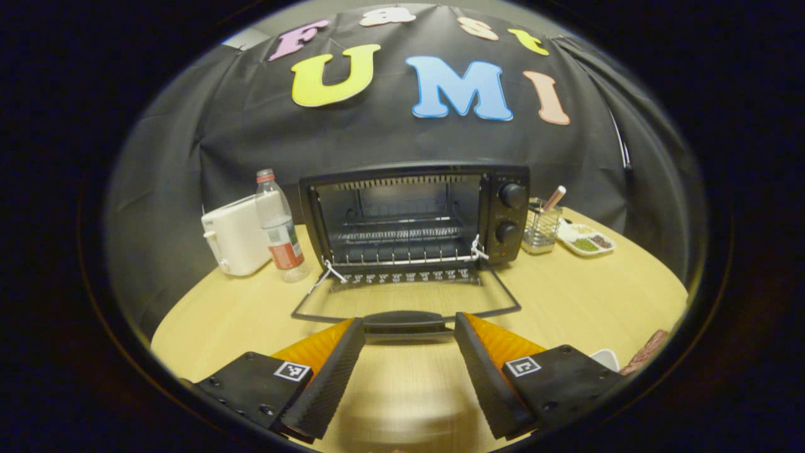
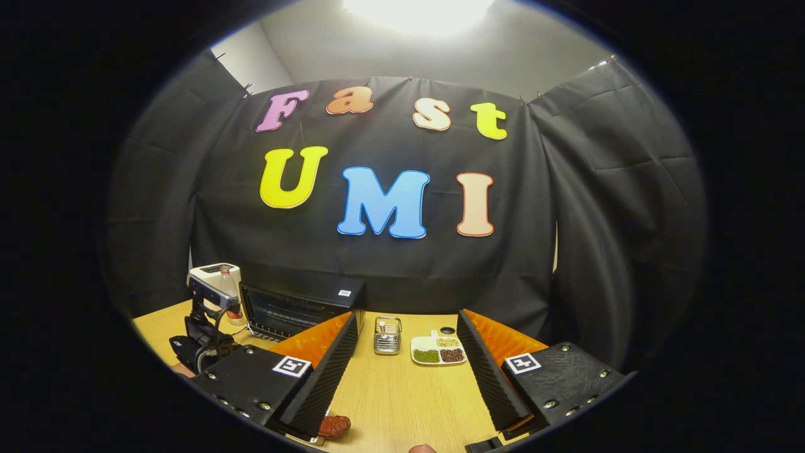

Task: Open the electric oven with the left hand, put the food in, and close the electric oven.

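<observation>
The electric oven [image 1: 415, 217] stood open on the table [image 1: 566, 296], its door [image 1: 405, 308] folded flat just ahead of the left gripper [image 1: 409, 327], whose fingers were spread and empty. The right gripper [image 2: 407, 336] was likewise released, with the food [image 2: 333, 426] lying beside its left finger. The bottle [image 1: 280, 229] carried a label too blurred to read.

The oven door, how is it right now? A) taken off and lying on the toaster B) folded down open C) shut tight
B: in the left gripper view the oven has its door folded down flat over the table, so the wire rack inside is in plain sight, and the open left gripper sits by the door's handle.
</observation>
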Action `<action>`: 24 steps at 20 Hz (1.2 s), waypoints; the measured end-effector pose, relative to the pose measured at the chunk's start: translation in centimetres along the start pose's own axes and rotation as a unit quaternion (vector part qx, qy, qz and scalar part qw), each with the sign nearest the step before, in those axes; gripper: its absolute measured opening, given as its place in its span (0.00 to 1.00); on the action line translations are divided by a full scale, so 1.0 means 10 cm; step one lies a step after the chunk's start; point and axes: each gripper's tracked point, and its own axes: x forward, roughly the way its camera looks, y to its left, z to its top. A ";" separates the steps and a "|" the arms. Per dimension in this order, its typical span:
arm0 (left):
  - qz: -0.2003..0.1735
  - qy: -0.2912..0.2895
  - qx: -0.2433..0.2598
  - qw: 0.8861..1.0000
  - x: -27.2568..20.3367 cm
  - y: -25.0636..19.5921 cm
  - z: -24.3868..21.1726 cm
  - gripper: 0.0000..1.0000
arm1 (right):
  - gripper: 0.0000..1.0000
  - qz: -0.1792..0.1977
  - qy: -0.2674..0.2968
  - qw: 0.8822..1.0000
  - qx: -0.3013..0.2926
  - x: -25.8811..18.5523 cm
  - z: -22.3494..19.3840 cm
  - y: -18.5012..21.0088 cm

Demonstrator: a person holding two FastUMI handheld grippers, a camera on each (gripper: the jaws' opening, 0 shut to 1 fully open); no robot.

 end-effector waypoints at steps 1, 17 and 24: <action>0.002 -0.016 -0.003 1.000 -0.08 0.02 0.15 1.00 | 0.96 0.006 0.005 1.000 0.004 0.00 -0.03 0.02; 0.041 -0.200 -0.029 0.979 -1.78 0.37 1.58 1.00 | 0.98 0.137 0.212 0.959 0.128 -0.09 -1.35 0.59; 0.046 -0.211 -0.023 0.976 -2.01 0.43 1.66 1.00 | 0.98 0.158 0.311 0.910 0.224 -0.17 -1.88 0.80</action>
